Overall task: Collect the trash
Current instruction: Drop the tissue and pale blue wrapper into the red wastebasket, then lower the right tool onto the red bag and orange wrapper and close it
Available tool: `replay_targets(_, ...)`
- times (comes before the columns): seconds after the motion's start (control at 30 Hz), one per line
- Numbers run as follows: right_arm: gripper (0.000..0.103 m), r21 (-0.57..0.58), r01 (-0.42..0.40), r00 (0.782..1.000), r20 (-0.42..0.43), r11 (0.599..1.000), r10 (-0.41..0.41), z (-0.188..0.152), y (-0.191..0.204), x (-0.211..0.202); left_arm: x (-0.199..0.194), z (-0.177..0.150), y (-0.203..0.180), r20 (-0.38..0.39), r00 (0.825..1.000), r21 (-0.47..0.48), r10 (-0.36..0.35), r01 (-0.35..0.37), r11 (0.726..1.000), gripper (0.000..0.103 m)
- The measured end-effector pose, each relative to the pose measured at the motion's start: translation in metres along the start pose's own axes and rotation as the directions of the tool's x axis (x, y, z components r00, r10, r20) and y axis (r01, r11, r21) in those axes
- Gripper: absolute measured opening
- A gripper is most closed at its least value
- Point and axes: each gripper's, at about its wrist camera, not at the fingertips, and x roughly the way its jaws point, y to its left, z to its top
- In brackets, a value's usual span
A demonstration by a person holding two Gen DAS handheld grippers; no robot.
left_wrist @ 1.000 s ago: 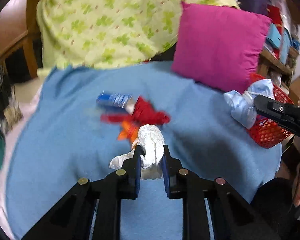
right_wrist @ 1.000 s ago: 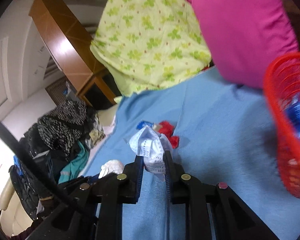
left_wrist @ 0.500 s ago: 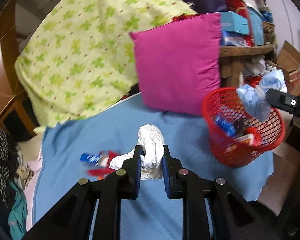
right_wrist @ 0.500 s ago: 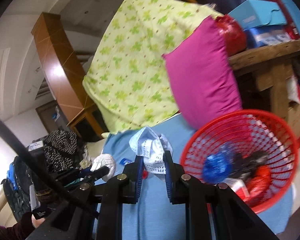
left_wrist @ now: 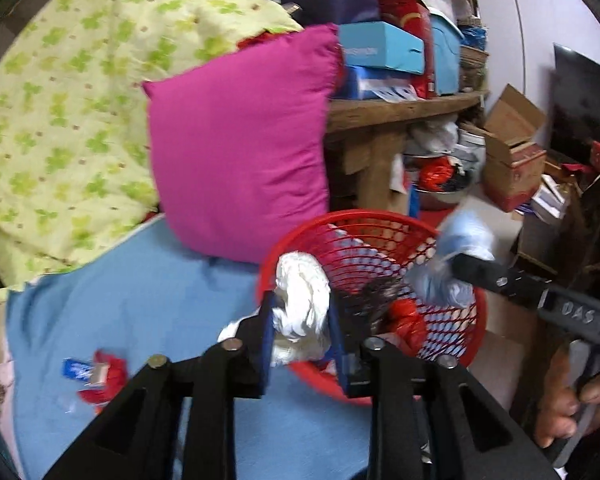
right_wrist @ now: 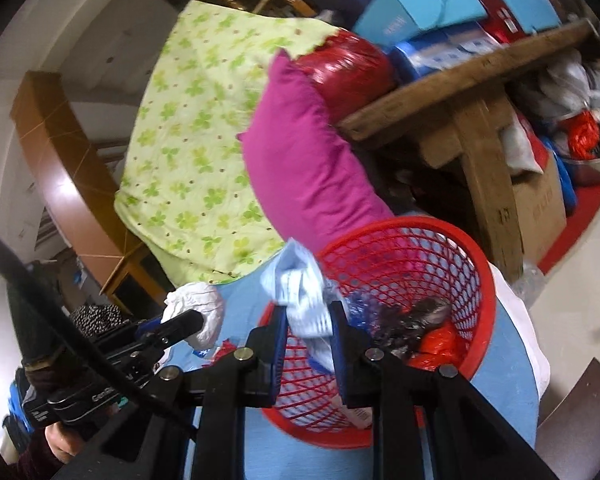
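My left gripper [left_wrist: 300, 316] is shut on a crumpled white tissue [left_wrist: 302, 304] and holds it at the near rim of a red mesh basket [left_wrist: 356, 224]. My right gripper [right_wrist: 308, 320] is shut on a pale blue face mask [right_wrist: 300, 292] and holds it over the same basket [right_wrist: 472, 280]. In the left wrist view the mask [left_wrist: 456, 264] hangs above the basket's right side. The basket holds red and dark wrappers [right_wrist: 432, 336]. A blue-and-red wrapper pile [left_wrist: 96, 376] lies on the blue blanket [left_wrist: 140, 300].
A magenta pillow [left_wrist: 240, 152] leans behind the basket against a green-patterned quilt [left_wrist: 60, 112]. A wooden shelf [left_wrist: 400, 108] with boxes stands at the right, with cardboard boxes [left_wrist: 508, 160] and clutter on the floor beside it.
Both grippers have swung right from the blanket to the red basket, still holding the tissue and the mask. The wrapper pile now lies far left.
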Motion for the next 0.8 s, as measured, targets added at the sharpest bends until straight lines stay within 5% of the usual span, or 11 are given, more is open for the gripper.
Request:
replay_targets(0.03,0.023,0.010,0.005,1.000,-0.004,1.000,-0.005,0.002,-0.004,0.003,0.008,0.002,-0.003,-0.015,0.999,0.000,-0.029,0.029,1.000,0.052)
replay_targets(0.1,0.024,0.032,0.014,1.000,-0.011,0.999,-0.014,0.006,-0.010,0.007,0.015,0.004,-0.006,-0.017,0.999,0.002,-0.028,0.028,1.000,0.063)
replay_targets(0.3,0.024,0.027,0.007,1.000,-0.005,1.000,-0.006,0.015,-0.009,0.005,0.010,-0.013,0.008,-0.017,1.000,0.015,0.026,-0.025,1.000,0.064)
replay_targets(0.5,0.034,-0.030,-0.069,0.998,0.014,0.997,0.069,0.011,0.024,-0.001,-0.023,-0.072,0.076,-0.047,0.987,-0.083,0.154,-0.158,0.984,0.070)
replay_targets(0.6,0.073,-0.092,-0.115,0.993,0.025,0.989,0.117,0.006,0.055,0.000,-0.043,-0.114,0.120,-0.087,0.965,-0.139,0.249,-0.259,0.956,0.070)
replay_targets(0.8,0.073,-0.204,-0.220,0.975,-0.025,0.954,0.219,-0.014,0.124,0.023,-0.080,-0.186,0.207,-0.185,0.884,-0.276,0.430,-0.466,0.840,0.070)
